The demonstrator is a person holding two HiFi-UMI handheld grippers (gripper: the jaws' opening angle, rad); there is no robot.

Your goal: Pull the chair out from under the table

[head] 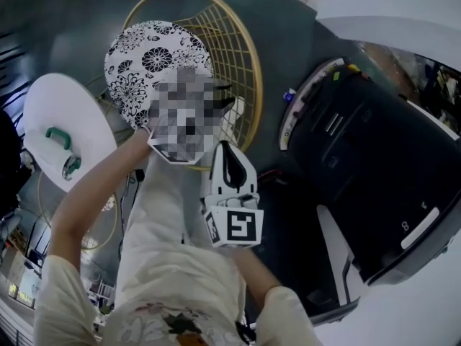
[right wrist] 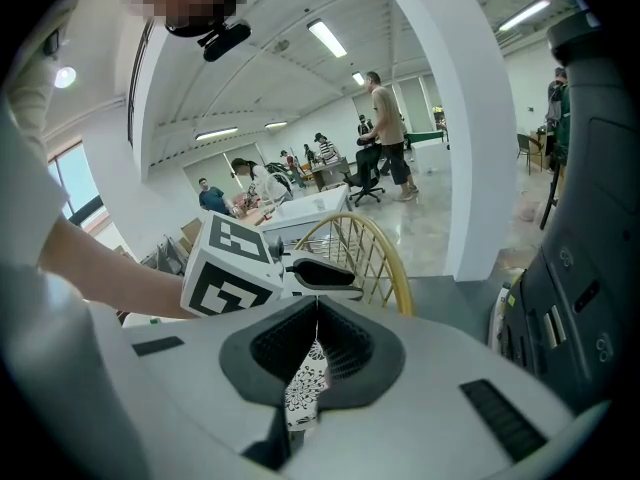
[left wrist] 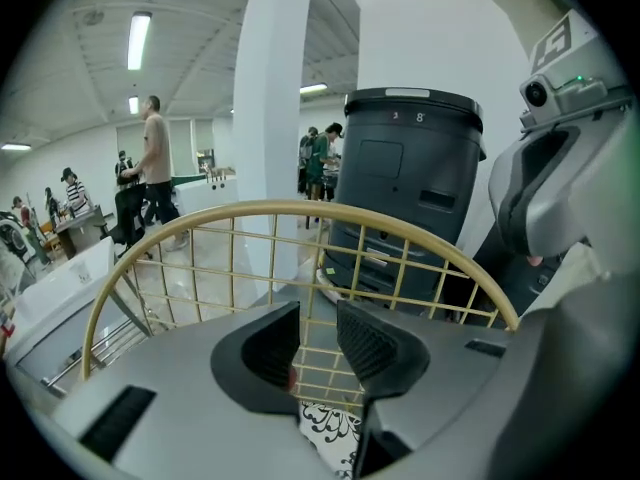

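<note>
The chair has a gold wire back (head: 248, 56) and a black-and-white flowered cushion (head: 155, 56). It stands beside the round white table (head: 65, 114). My left gripper (head: 225, 98) is at the wire back, partly under a mosaic patch. In the left gripper view its jaws (left wrist: 318, 318) stand open on either side of one upright wire of the gold grid (left wrist: 300, 211), with the cushion (left wrist: 330, 423) below. My right gripper (head: 226, 148) hangs just behind the left one, off the chair. Its jaws (right wrist: 317, 308) are shut with nothing in them, and the chair back (right wrist: 375, 248) is ahead.
A big dark bin-like unit (head: 374, 171) stands close on the chair's right, beside a white pillar (left wrist: 275, 88). A green-handled object (head: 59, 137) lies on the table. Several people (left wrist: 155, 168) stand far off in the hall.
</note>
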